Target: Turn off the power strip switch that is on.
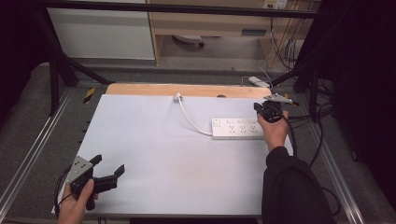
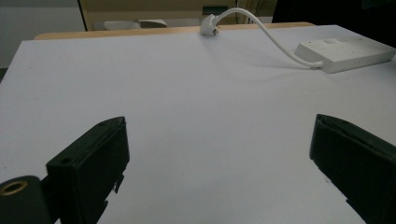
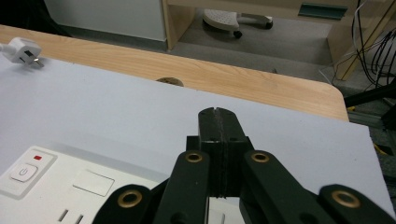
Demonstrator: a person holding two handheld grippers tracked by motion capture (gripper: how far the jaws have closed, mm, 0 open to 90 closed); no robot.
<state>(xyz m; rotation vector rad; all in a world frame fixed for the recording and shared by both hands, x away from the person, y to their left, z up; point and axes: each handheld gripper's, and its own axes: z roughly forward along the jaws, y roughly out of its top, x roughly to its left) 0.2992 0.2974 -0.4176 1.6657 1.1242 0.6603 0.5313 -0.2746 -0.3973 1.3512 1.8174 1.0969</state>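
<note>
Left gripper (image 1: 108,171), jaws wide and empty, waits at the desk's near-left corner; right gripper (image 1: 267,110), jaws pressed together, hangs over the power strip (image 1: 237,128) at the right edge, and could nudge it off.

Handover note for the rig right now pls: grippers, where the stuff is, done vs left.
Left gripper: open, holds nothing, low over the near left of the white table.
Right gripper: fingers shut together, nothing between them, above the switch end of the power strip.
Power strip lies flat at the far right of the table. Its white cable curves back to the plug, which lies loose near the far edge.
Done: nothing visibly handled yet.
Left: probably press the strip's switch with the shut fingers.
</note>
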